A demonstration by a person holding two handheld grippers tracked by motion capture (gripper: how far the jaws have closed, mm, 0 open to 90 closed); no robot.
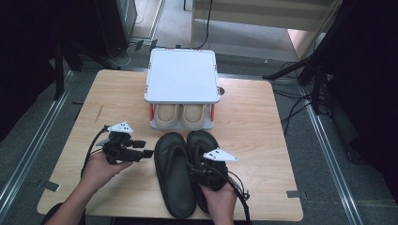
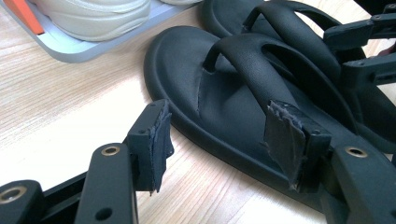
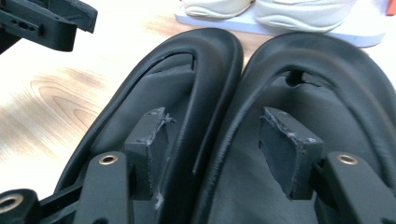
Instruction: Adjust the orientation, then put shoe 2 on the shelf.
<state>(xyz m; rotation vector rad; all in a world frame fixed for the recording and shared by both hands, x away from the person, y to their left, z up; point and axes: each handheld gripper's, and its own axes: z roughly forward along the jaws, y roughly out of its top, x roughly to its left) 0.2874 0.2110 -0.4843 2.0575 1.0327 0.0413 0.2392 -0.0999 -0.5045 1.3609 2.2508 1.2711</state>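
Both tongs wide open around the flip-flops, nothing gripped yet

The left tongs [image 1: 146, 149] sit just off the outer edge of the left matte black rubber flip-flop [image 1: 172, 173], jaws apart with only its rim between them, probably lining up a grab. The right tongs [image 3: 212, 149] hang open straddling the seam where that one touches the right black rubber flip-flop [image 3: 322, 140], maybe to pinch both together. The pair lies side by side on the pale wooden surface [image 1: 263, 140], toes toward the white two-tier shoe rack [image 1: 182, 75] beyond the tongs, cream shoes [image 1: 180, 116] underneath. Thick soles, wide soft straps.
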